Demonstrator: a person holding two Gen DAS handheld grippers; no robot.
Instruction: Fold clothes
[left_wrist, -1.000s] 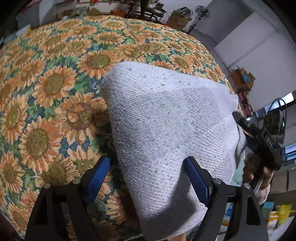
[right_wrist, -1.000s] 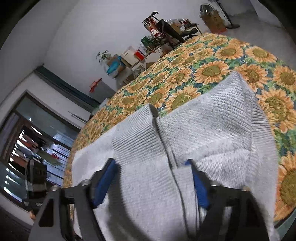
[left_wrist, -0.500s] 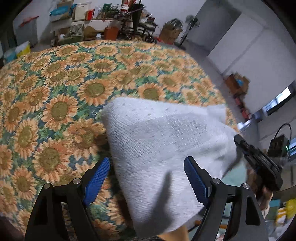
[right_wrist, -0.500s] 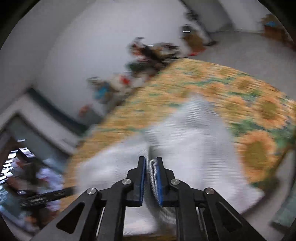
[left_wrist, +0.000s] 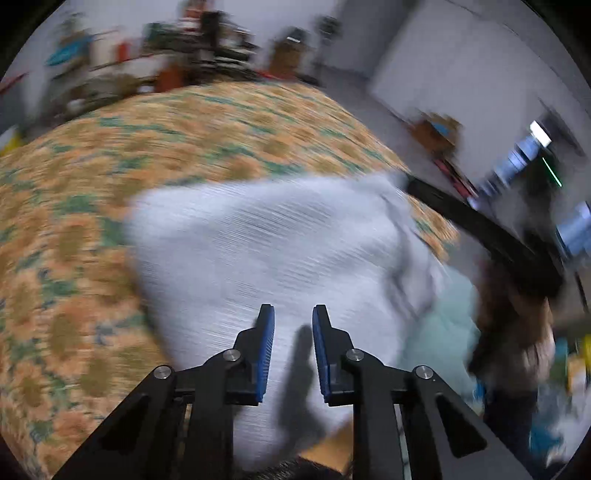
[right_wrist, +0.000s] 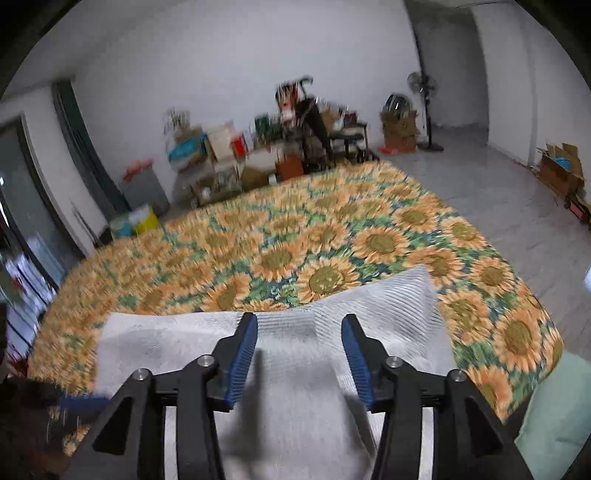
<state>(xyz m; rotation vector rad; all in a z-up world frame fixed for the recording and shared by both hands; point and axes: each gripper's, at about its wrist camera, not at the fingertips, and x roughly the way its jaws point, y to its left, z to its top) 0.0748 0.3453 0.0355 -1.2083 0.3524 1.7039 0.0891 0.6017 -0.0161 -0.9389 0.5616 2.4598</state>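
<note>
- The grey knit garment (right_wrist: 303, 369) is lying at the near edge of the sunflower tablecloth (right_wrist: 332, 236), its far hem stretching left to right and its near part hanging toward the person
- The right gripper (right_wrist: 299, 354) is hovering over the garment's middle with its 2 blue pads (right_wrist: 242, 354) standing well apart and nothing between them; judging by that, it is free to take a new hold
- The left gripper (left_wrist: 293, 343) is sitting above the same grey garment (left_wrist: 266, 251) with its pads close together but a narrow gap showing between them (the picture is blurred, so I cannot tell whether any cloth is pinched)
- In the left view the cloth is looking bunched and doubled toward the right, near the other gripper's dark body (left_wrist: 480, 236), which suggests 1 fold is partly made
- The next fold is probably needing both grippers on matching corners, so the layers are stacking evenly
</note>
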